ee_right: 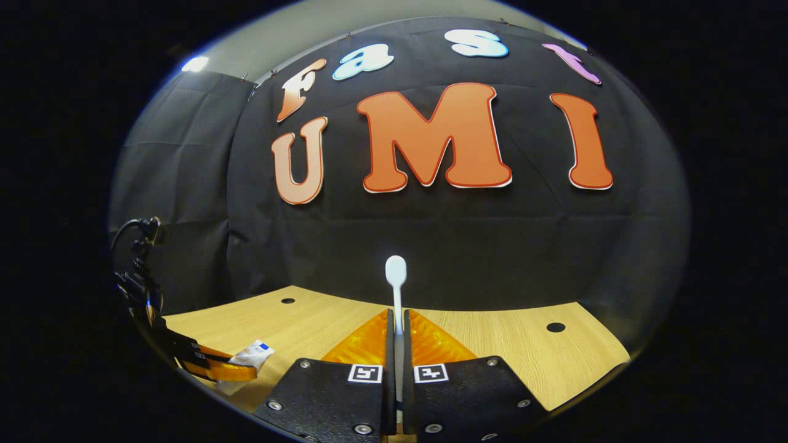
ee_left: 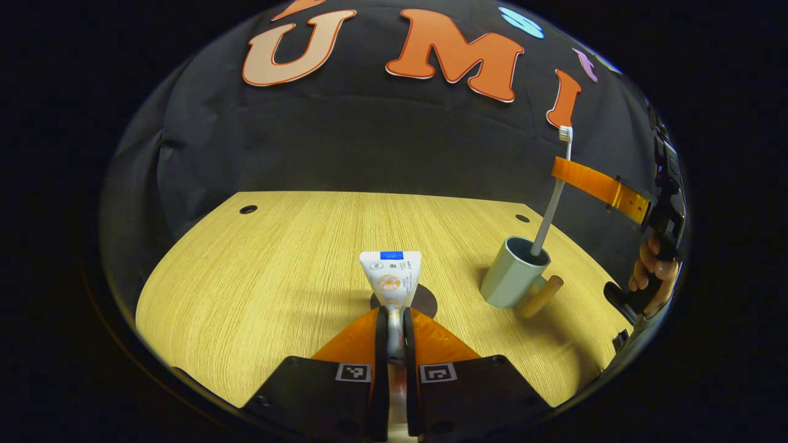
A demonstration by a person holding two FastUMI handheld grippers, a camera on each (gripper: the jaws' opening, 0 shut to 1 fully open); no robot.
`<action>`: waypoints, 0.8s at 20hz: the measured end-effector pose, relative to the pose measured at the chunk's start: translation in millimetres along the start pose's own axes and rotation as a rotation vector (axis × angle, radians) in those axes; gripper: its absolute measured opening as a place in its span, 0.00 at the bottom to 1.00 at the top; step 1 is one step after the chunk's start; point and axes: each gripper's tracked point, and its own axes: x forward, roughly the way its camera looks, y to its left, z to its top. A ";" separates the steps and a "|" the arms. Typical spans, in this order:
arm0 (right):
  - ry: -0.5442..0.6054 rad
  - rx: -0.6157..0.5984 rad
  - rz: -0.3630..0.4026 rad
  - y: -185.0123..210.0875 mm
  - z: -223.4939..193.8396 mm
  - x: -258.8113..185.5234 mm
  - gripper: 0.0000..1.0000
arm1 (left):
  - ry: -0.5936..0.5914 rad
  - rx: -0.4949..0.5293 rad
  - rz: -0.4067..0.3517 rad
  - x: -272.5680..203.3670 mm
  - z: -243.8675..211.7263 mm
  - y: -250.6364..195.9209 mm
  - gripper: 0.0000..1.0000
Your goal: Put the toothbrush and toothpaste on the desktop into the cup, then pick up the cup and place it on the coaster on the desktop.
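Note:
My left gripper (ee_left: 394, 315) is shut on a white toothpaste tube (ee_left: 391, 277), which sticks out forward over the wooden desktop (ee_left: 258, 277). A dark round coaster (ee_left: 426, 301) peeks out from under the tube. To the right stands a pale cup (ee_left: 514, 274) with a wooden handle (ee_left: 542, 296). A white toothbrush (ee_left: 554, 197) stands tilted with its lower end inside the cup, and the right gripper (ee_left: 569, 172) is closed on its handle. In the right gripper view, my right gripper (ee_right: 397, 320) holds the toothbrush (ee_right: 396, 274) upright, head up. The left gripper (ee_right: 209, 368) and the toothpaste tube (ee_right: 253, 353) show at far left.
The desktop has small round holes near its back corners (ee_left: 248, 209) (ee_left: 522, 218). The black booth wall rises right behind the back edge. A person's hand (ee_left: 652, 271) holds the right gripper at the table's right edge.

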 end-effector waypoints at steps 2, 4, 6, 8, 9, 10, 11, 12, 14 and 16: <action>0.006 0.009 0.004 -0.8 -7.5 2.8 0.05 | -0.002 0.004 0.009 -4.1 3.7 2.5 0.16; -0.002 0.017 0.005 -3.5 -13.8 6.2 0.05 | -0.013 0.004 0.029 -8.3 11.7 6.1 0.14; -0.001 0.026 0.008 -6.6 -20.3 7.5 0.05 | -0.017 0.008 0.042 -9.2 16.5 10.4 0.16; 0.002 0.040 0.003 -10.8 -27.5 8.9 0.04 | -0.021 0.012 0.047 -16.1 22.9 16.0 0.14; 0.004 0.047 0.003 -12.7 -32.4 10.0 0.04 | -0.022 0.015 0.049 -18.8 27.2 16.6 0.14; 0.007 0.055 0.004 -13.1 -36.8 10.1 0.04 | -0.029 0.016 0.051 -22.5 32.8 18.6 0.17; 0.011 0.060 0.007 -14.7 -42.4 10.4 0.04 | -0.031 0.019 0.054 -24.7 38.3 18.7 0.16; 0.020 0.060 0.004 -16.6 -49.0 10.7 0.05 | -0.034 0.021 0.056 -29.1 44.5 18.9 0.14; 0.035 0.063 -0.007 -21.5 -59.6 11.8 0.04 | -0.037 0.020 0.052 -36.7 55.7 17.9 0.16; 0.047 0.081 -0.015 -25.9 -67.0 13.3 0.05 | -0.039 0.017 0.046 -42.1 63.3 16.6 0.13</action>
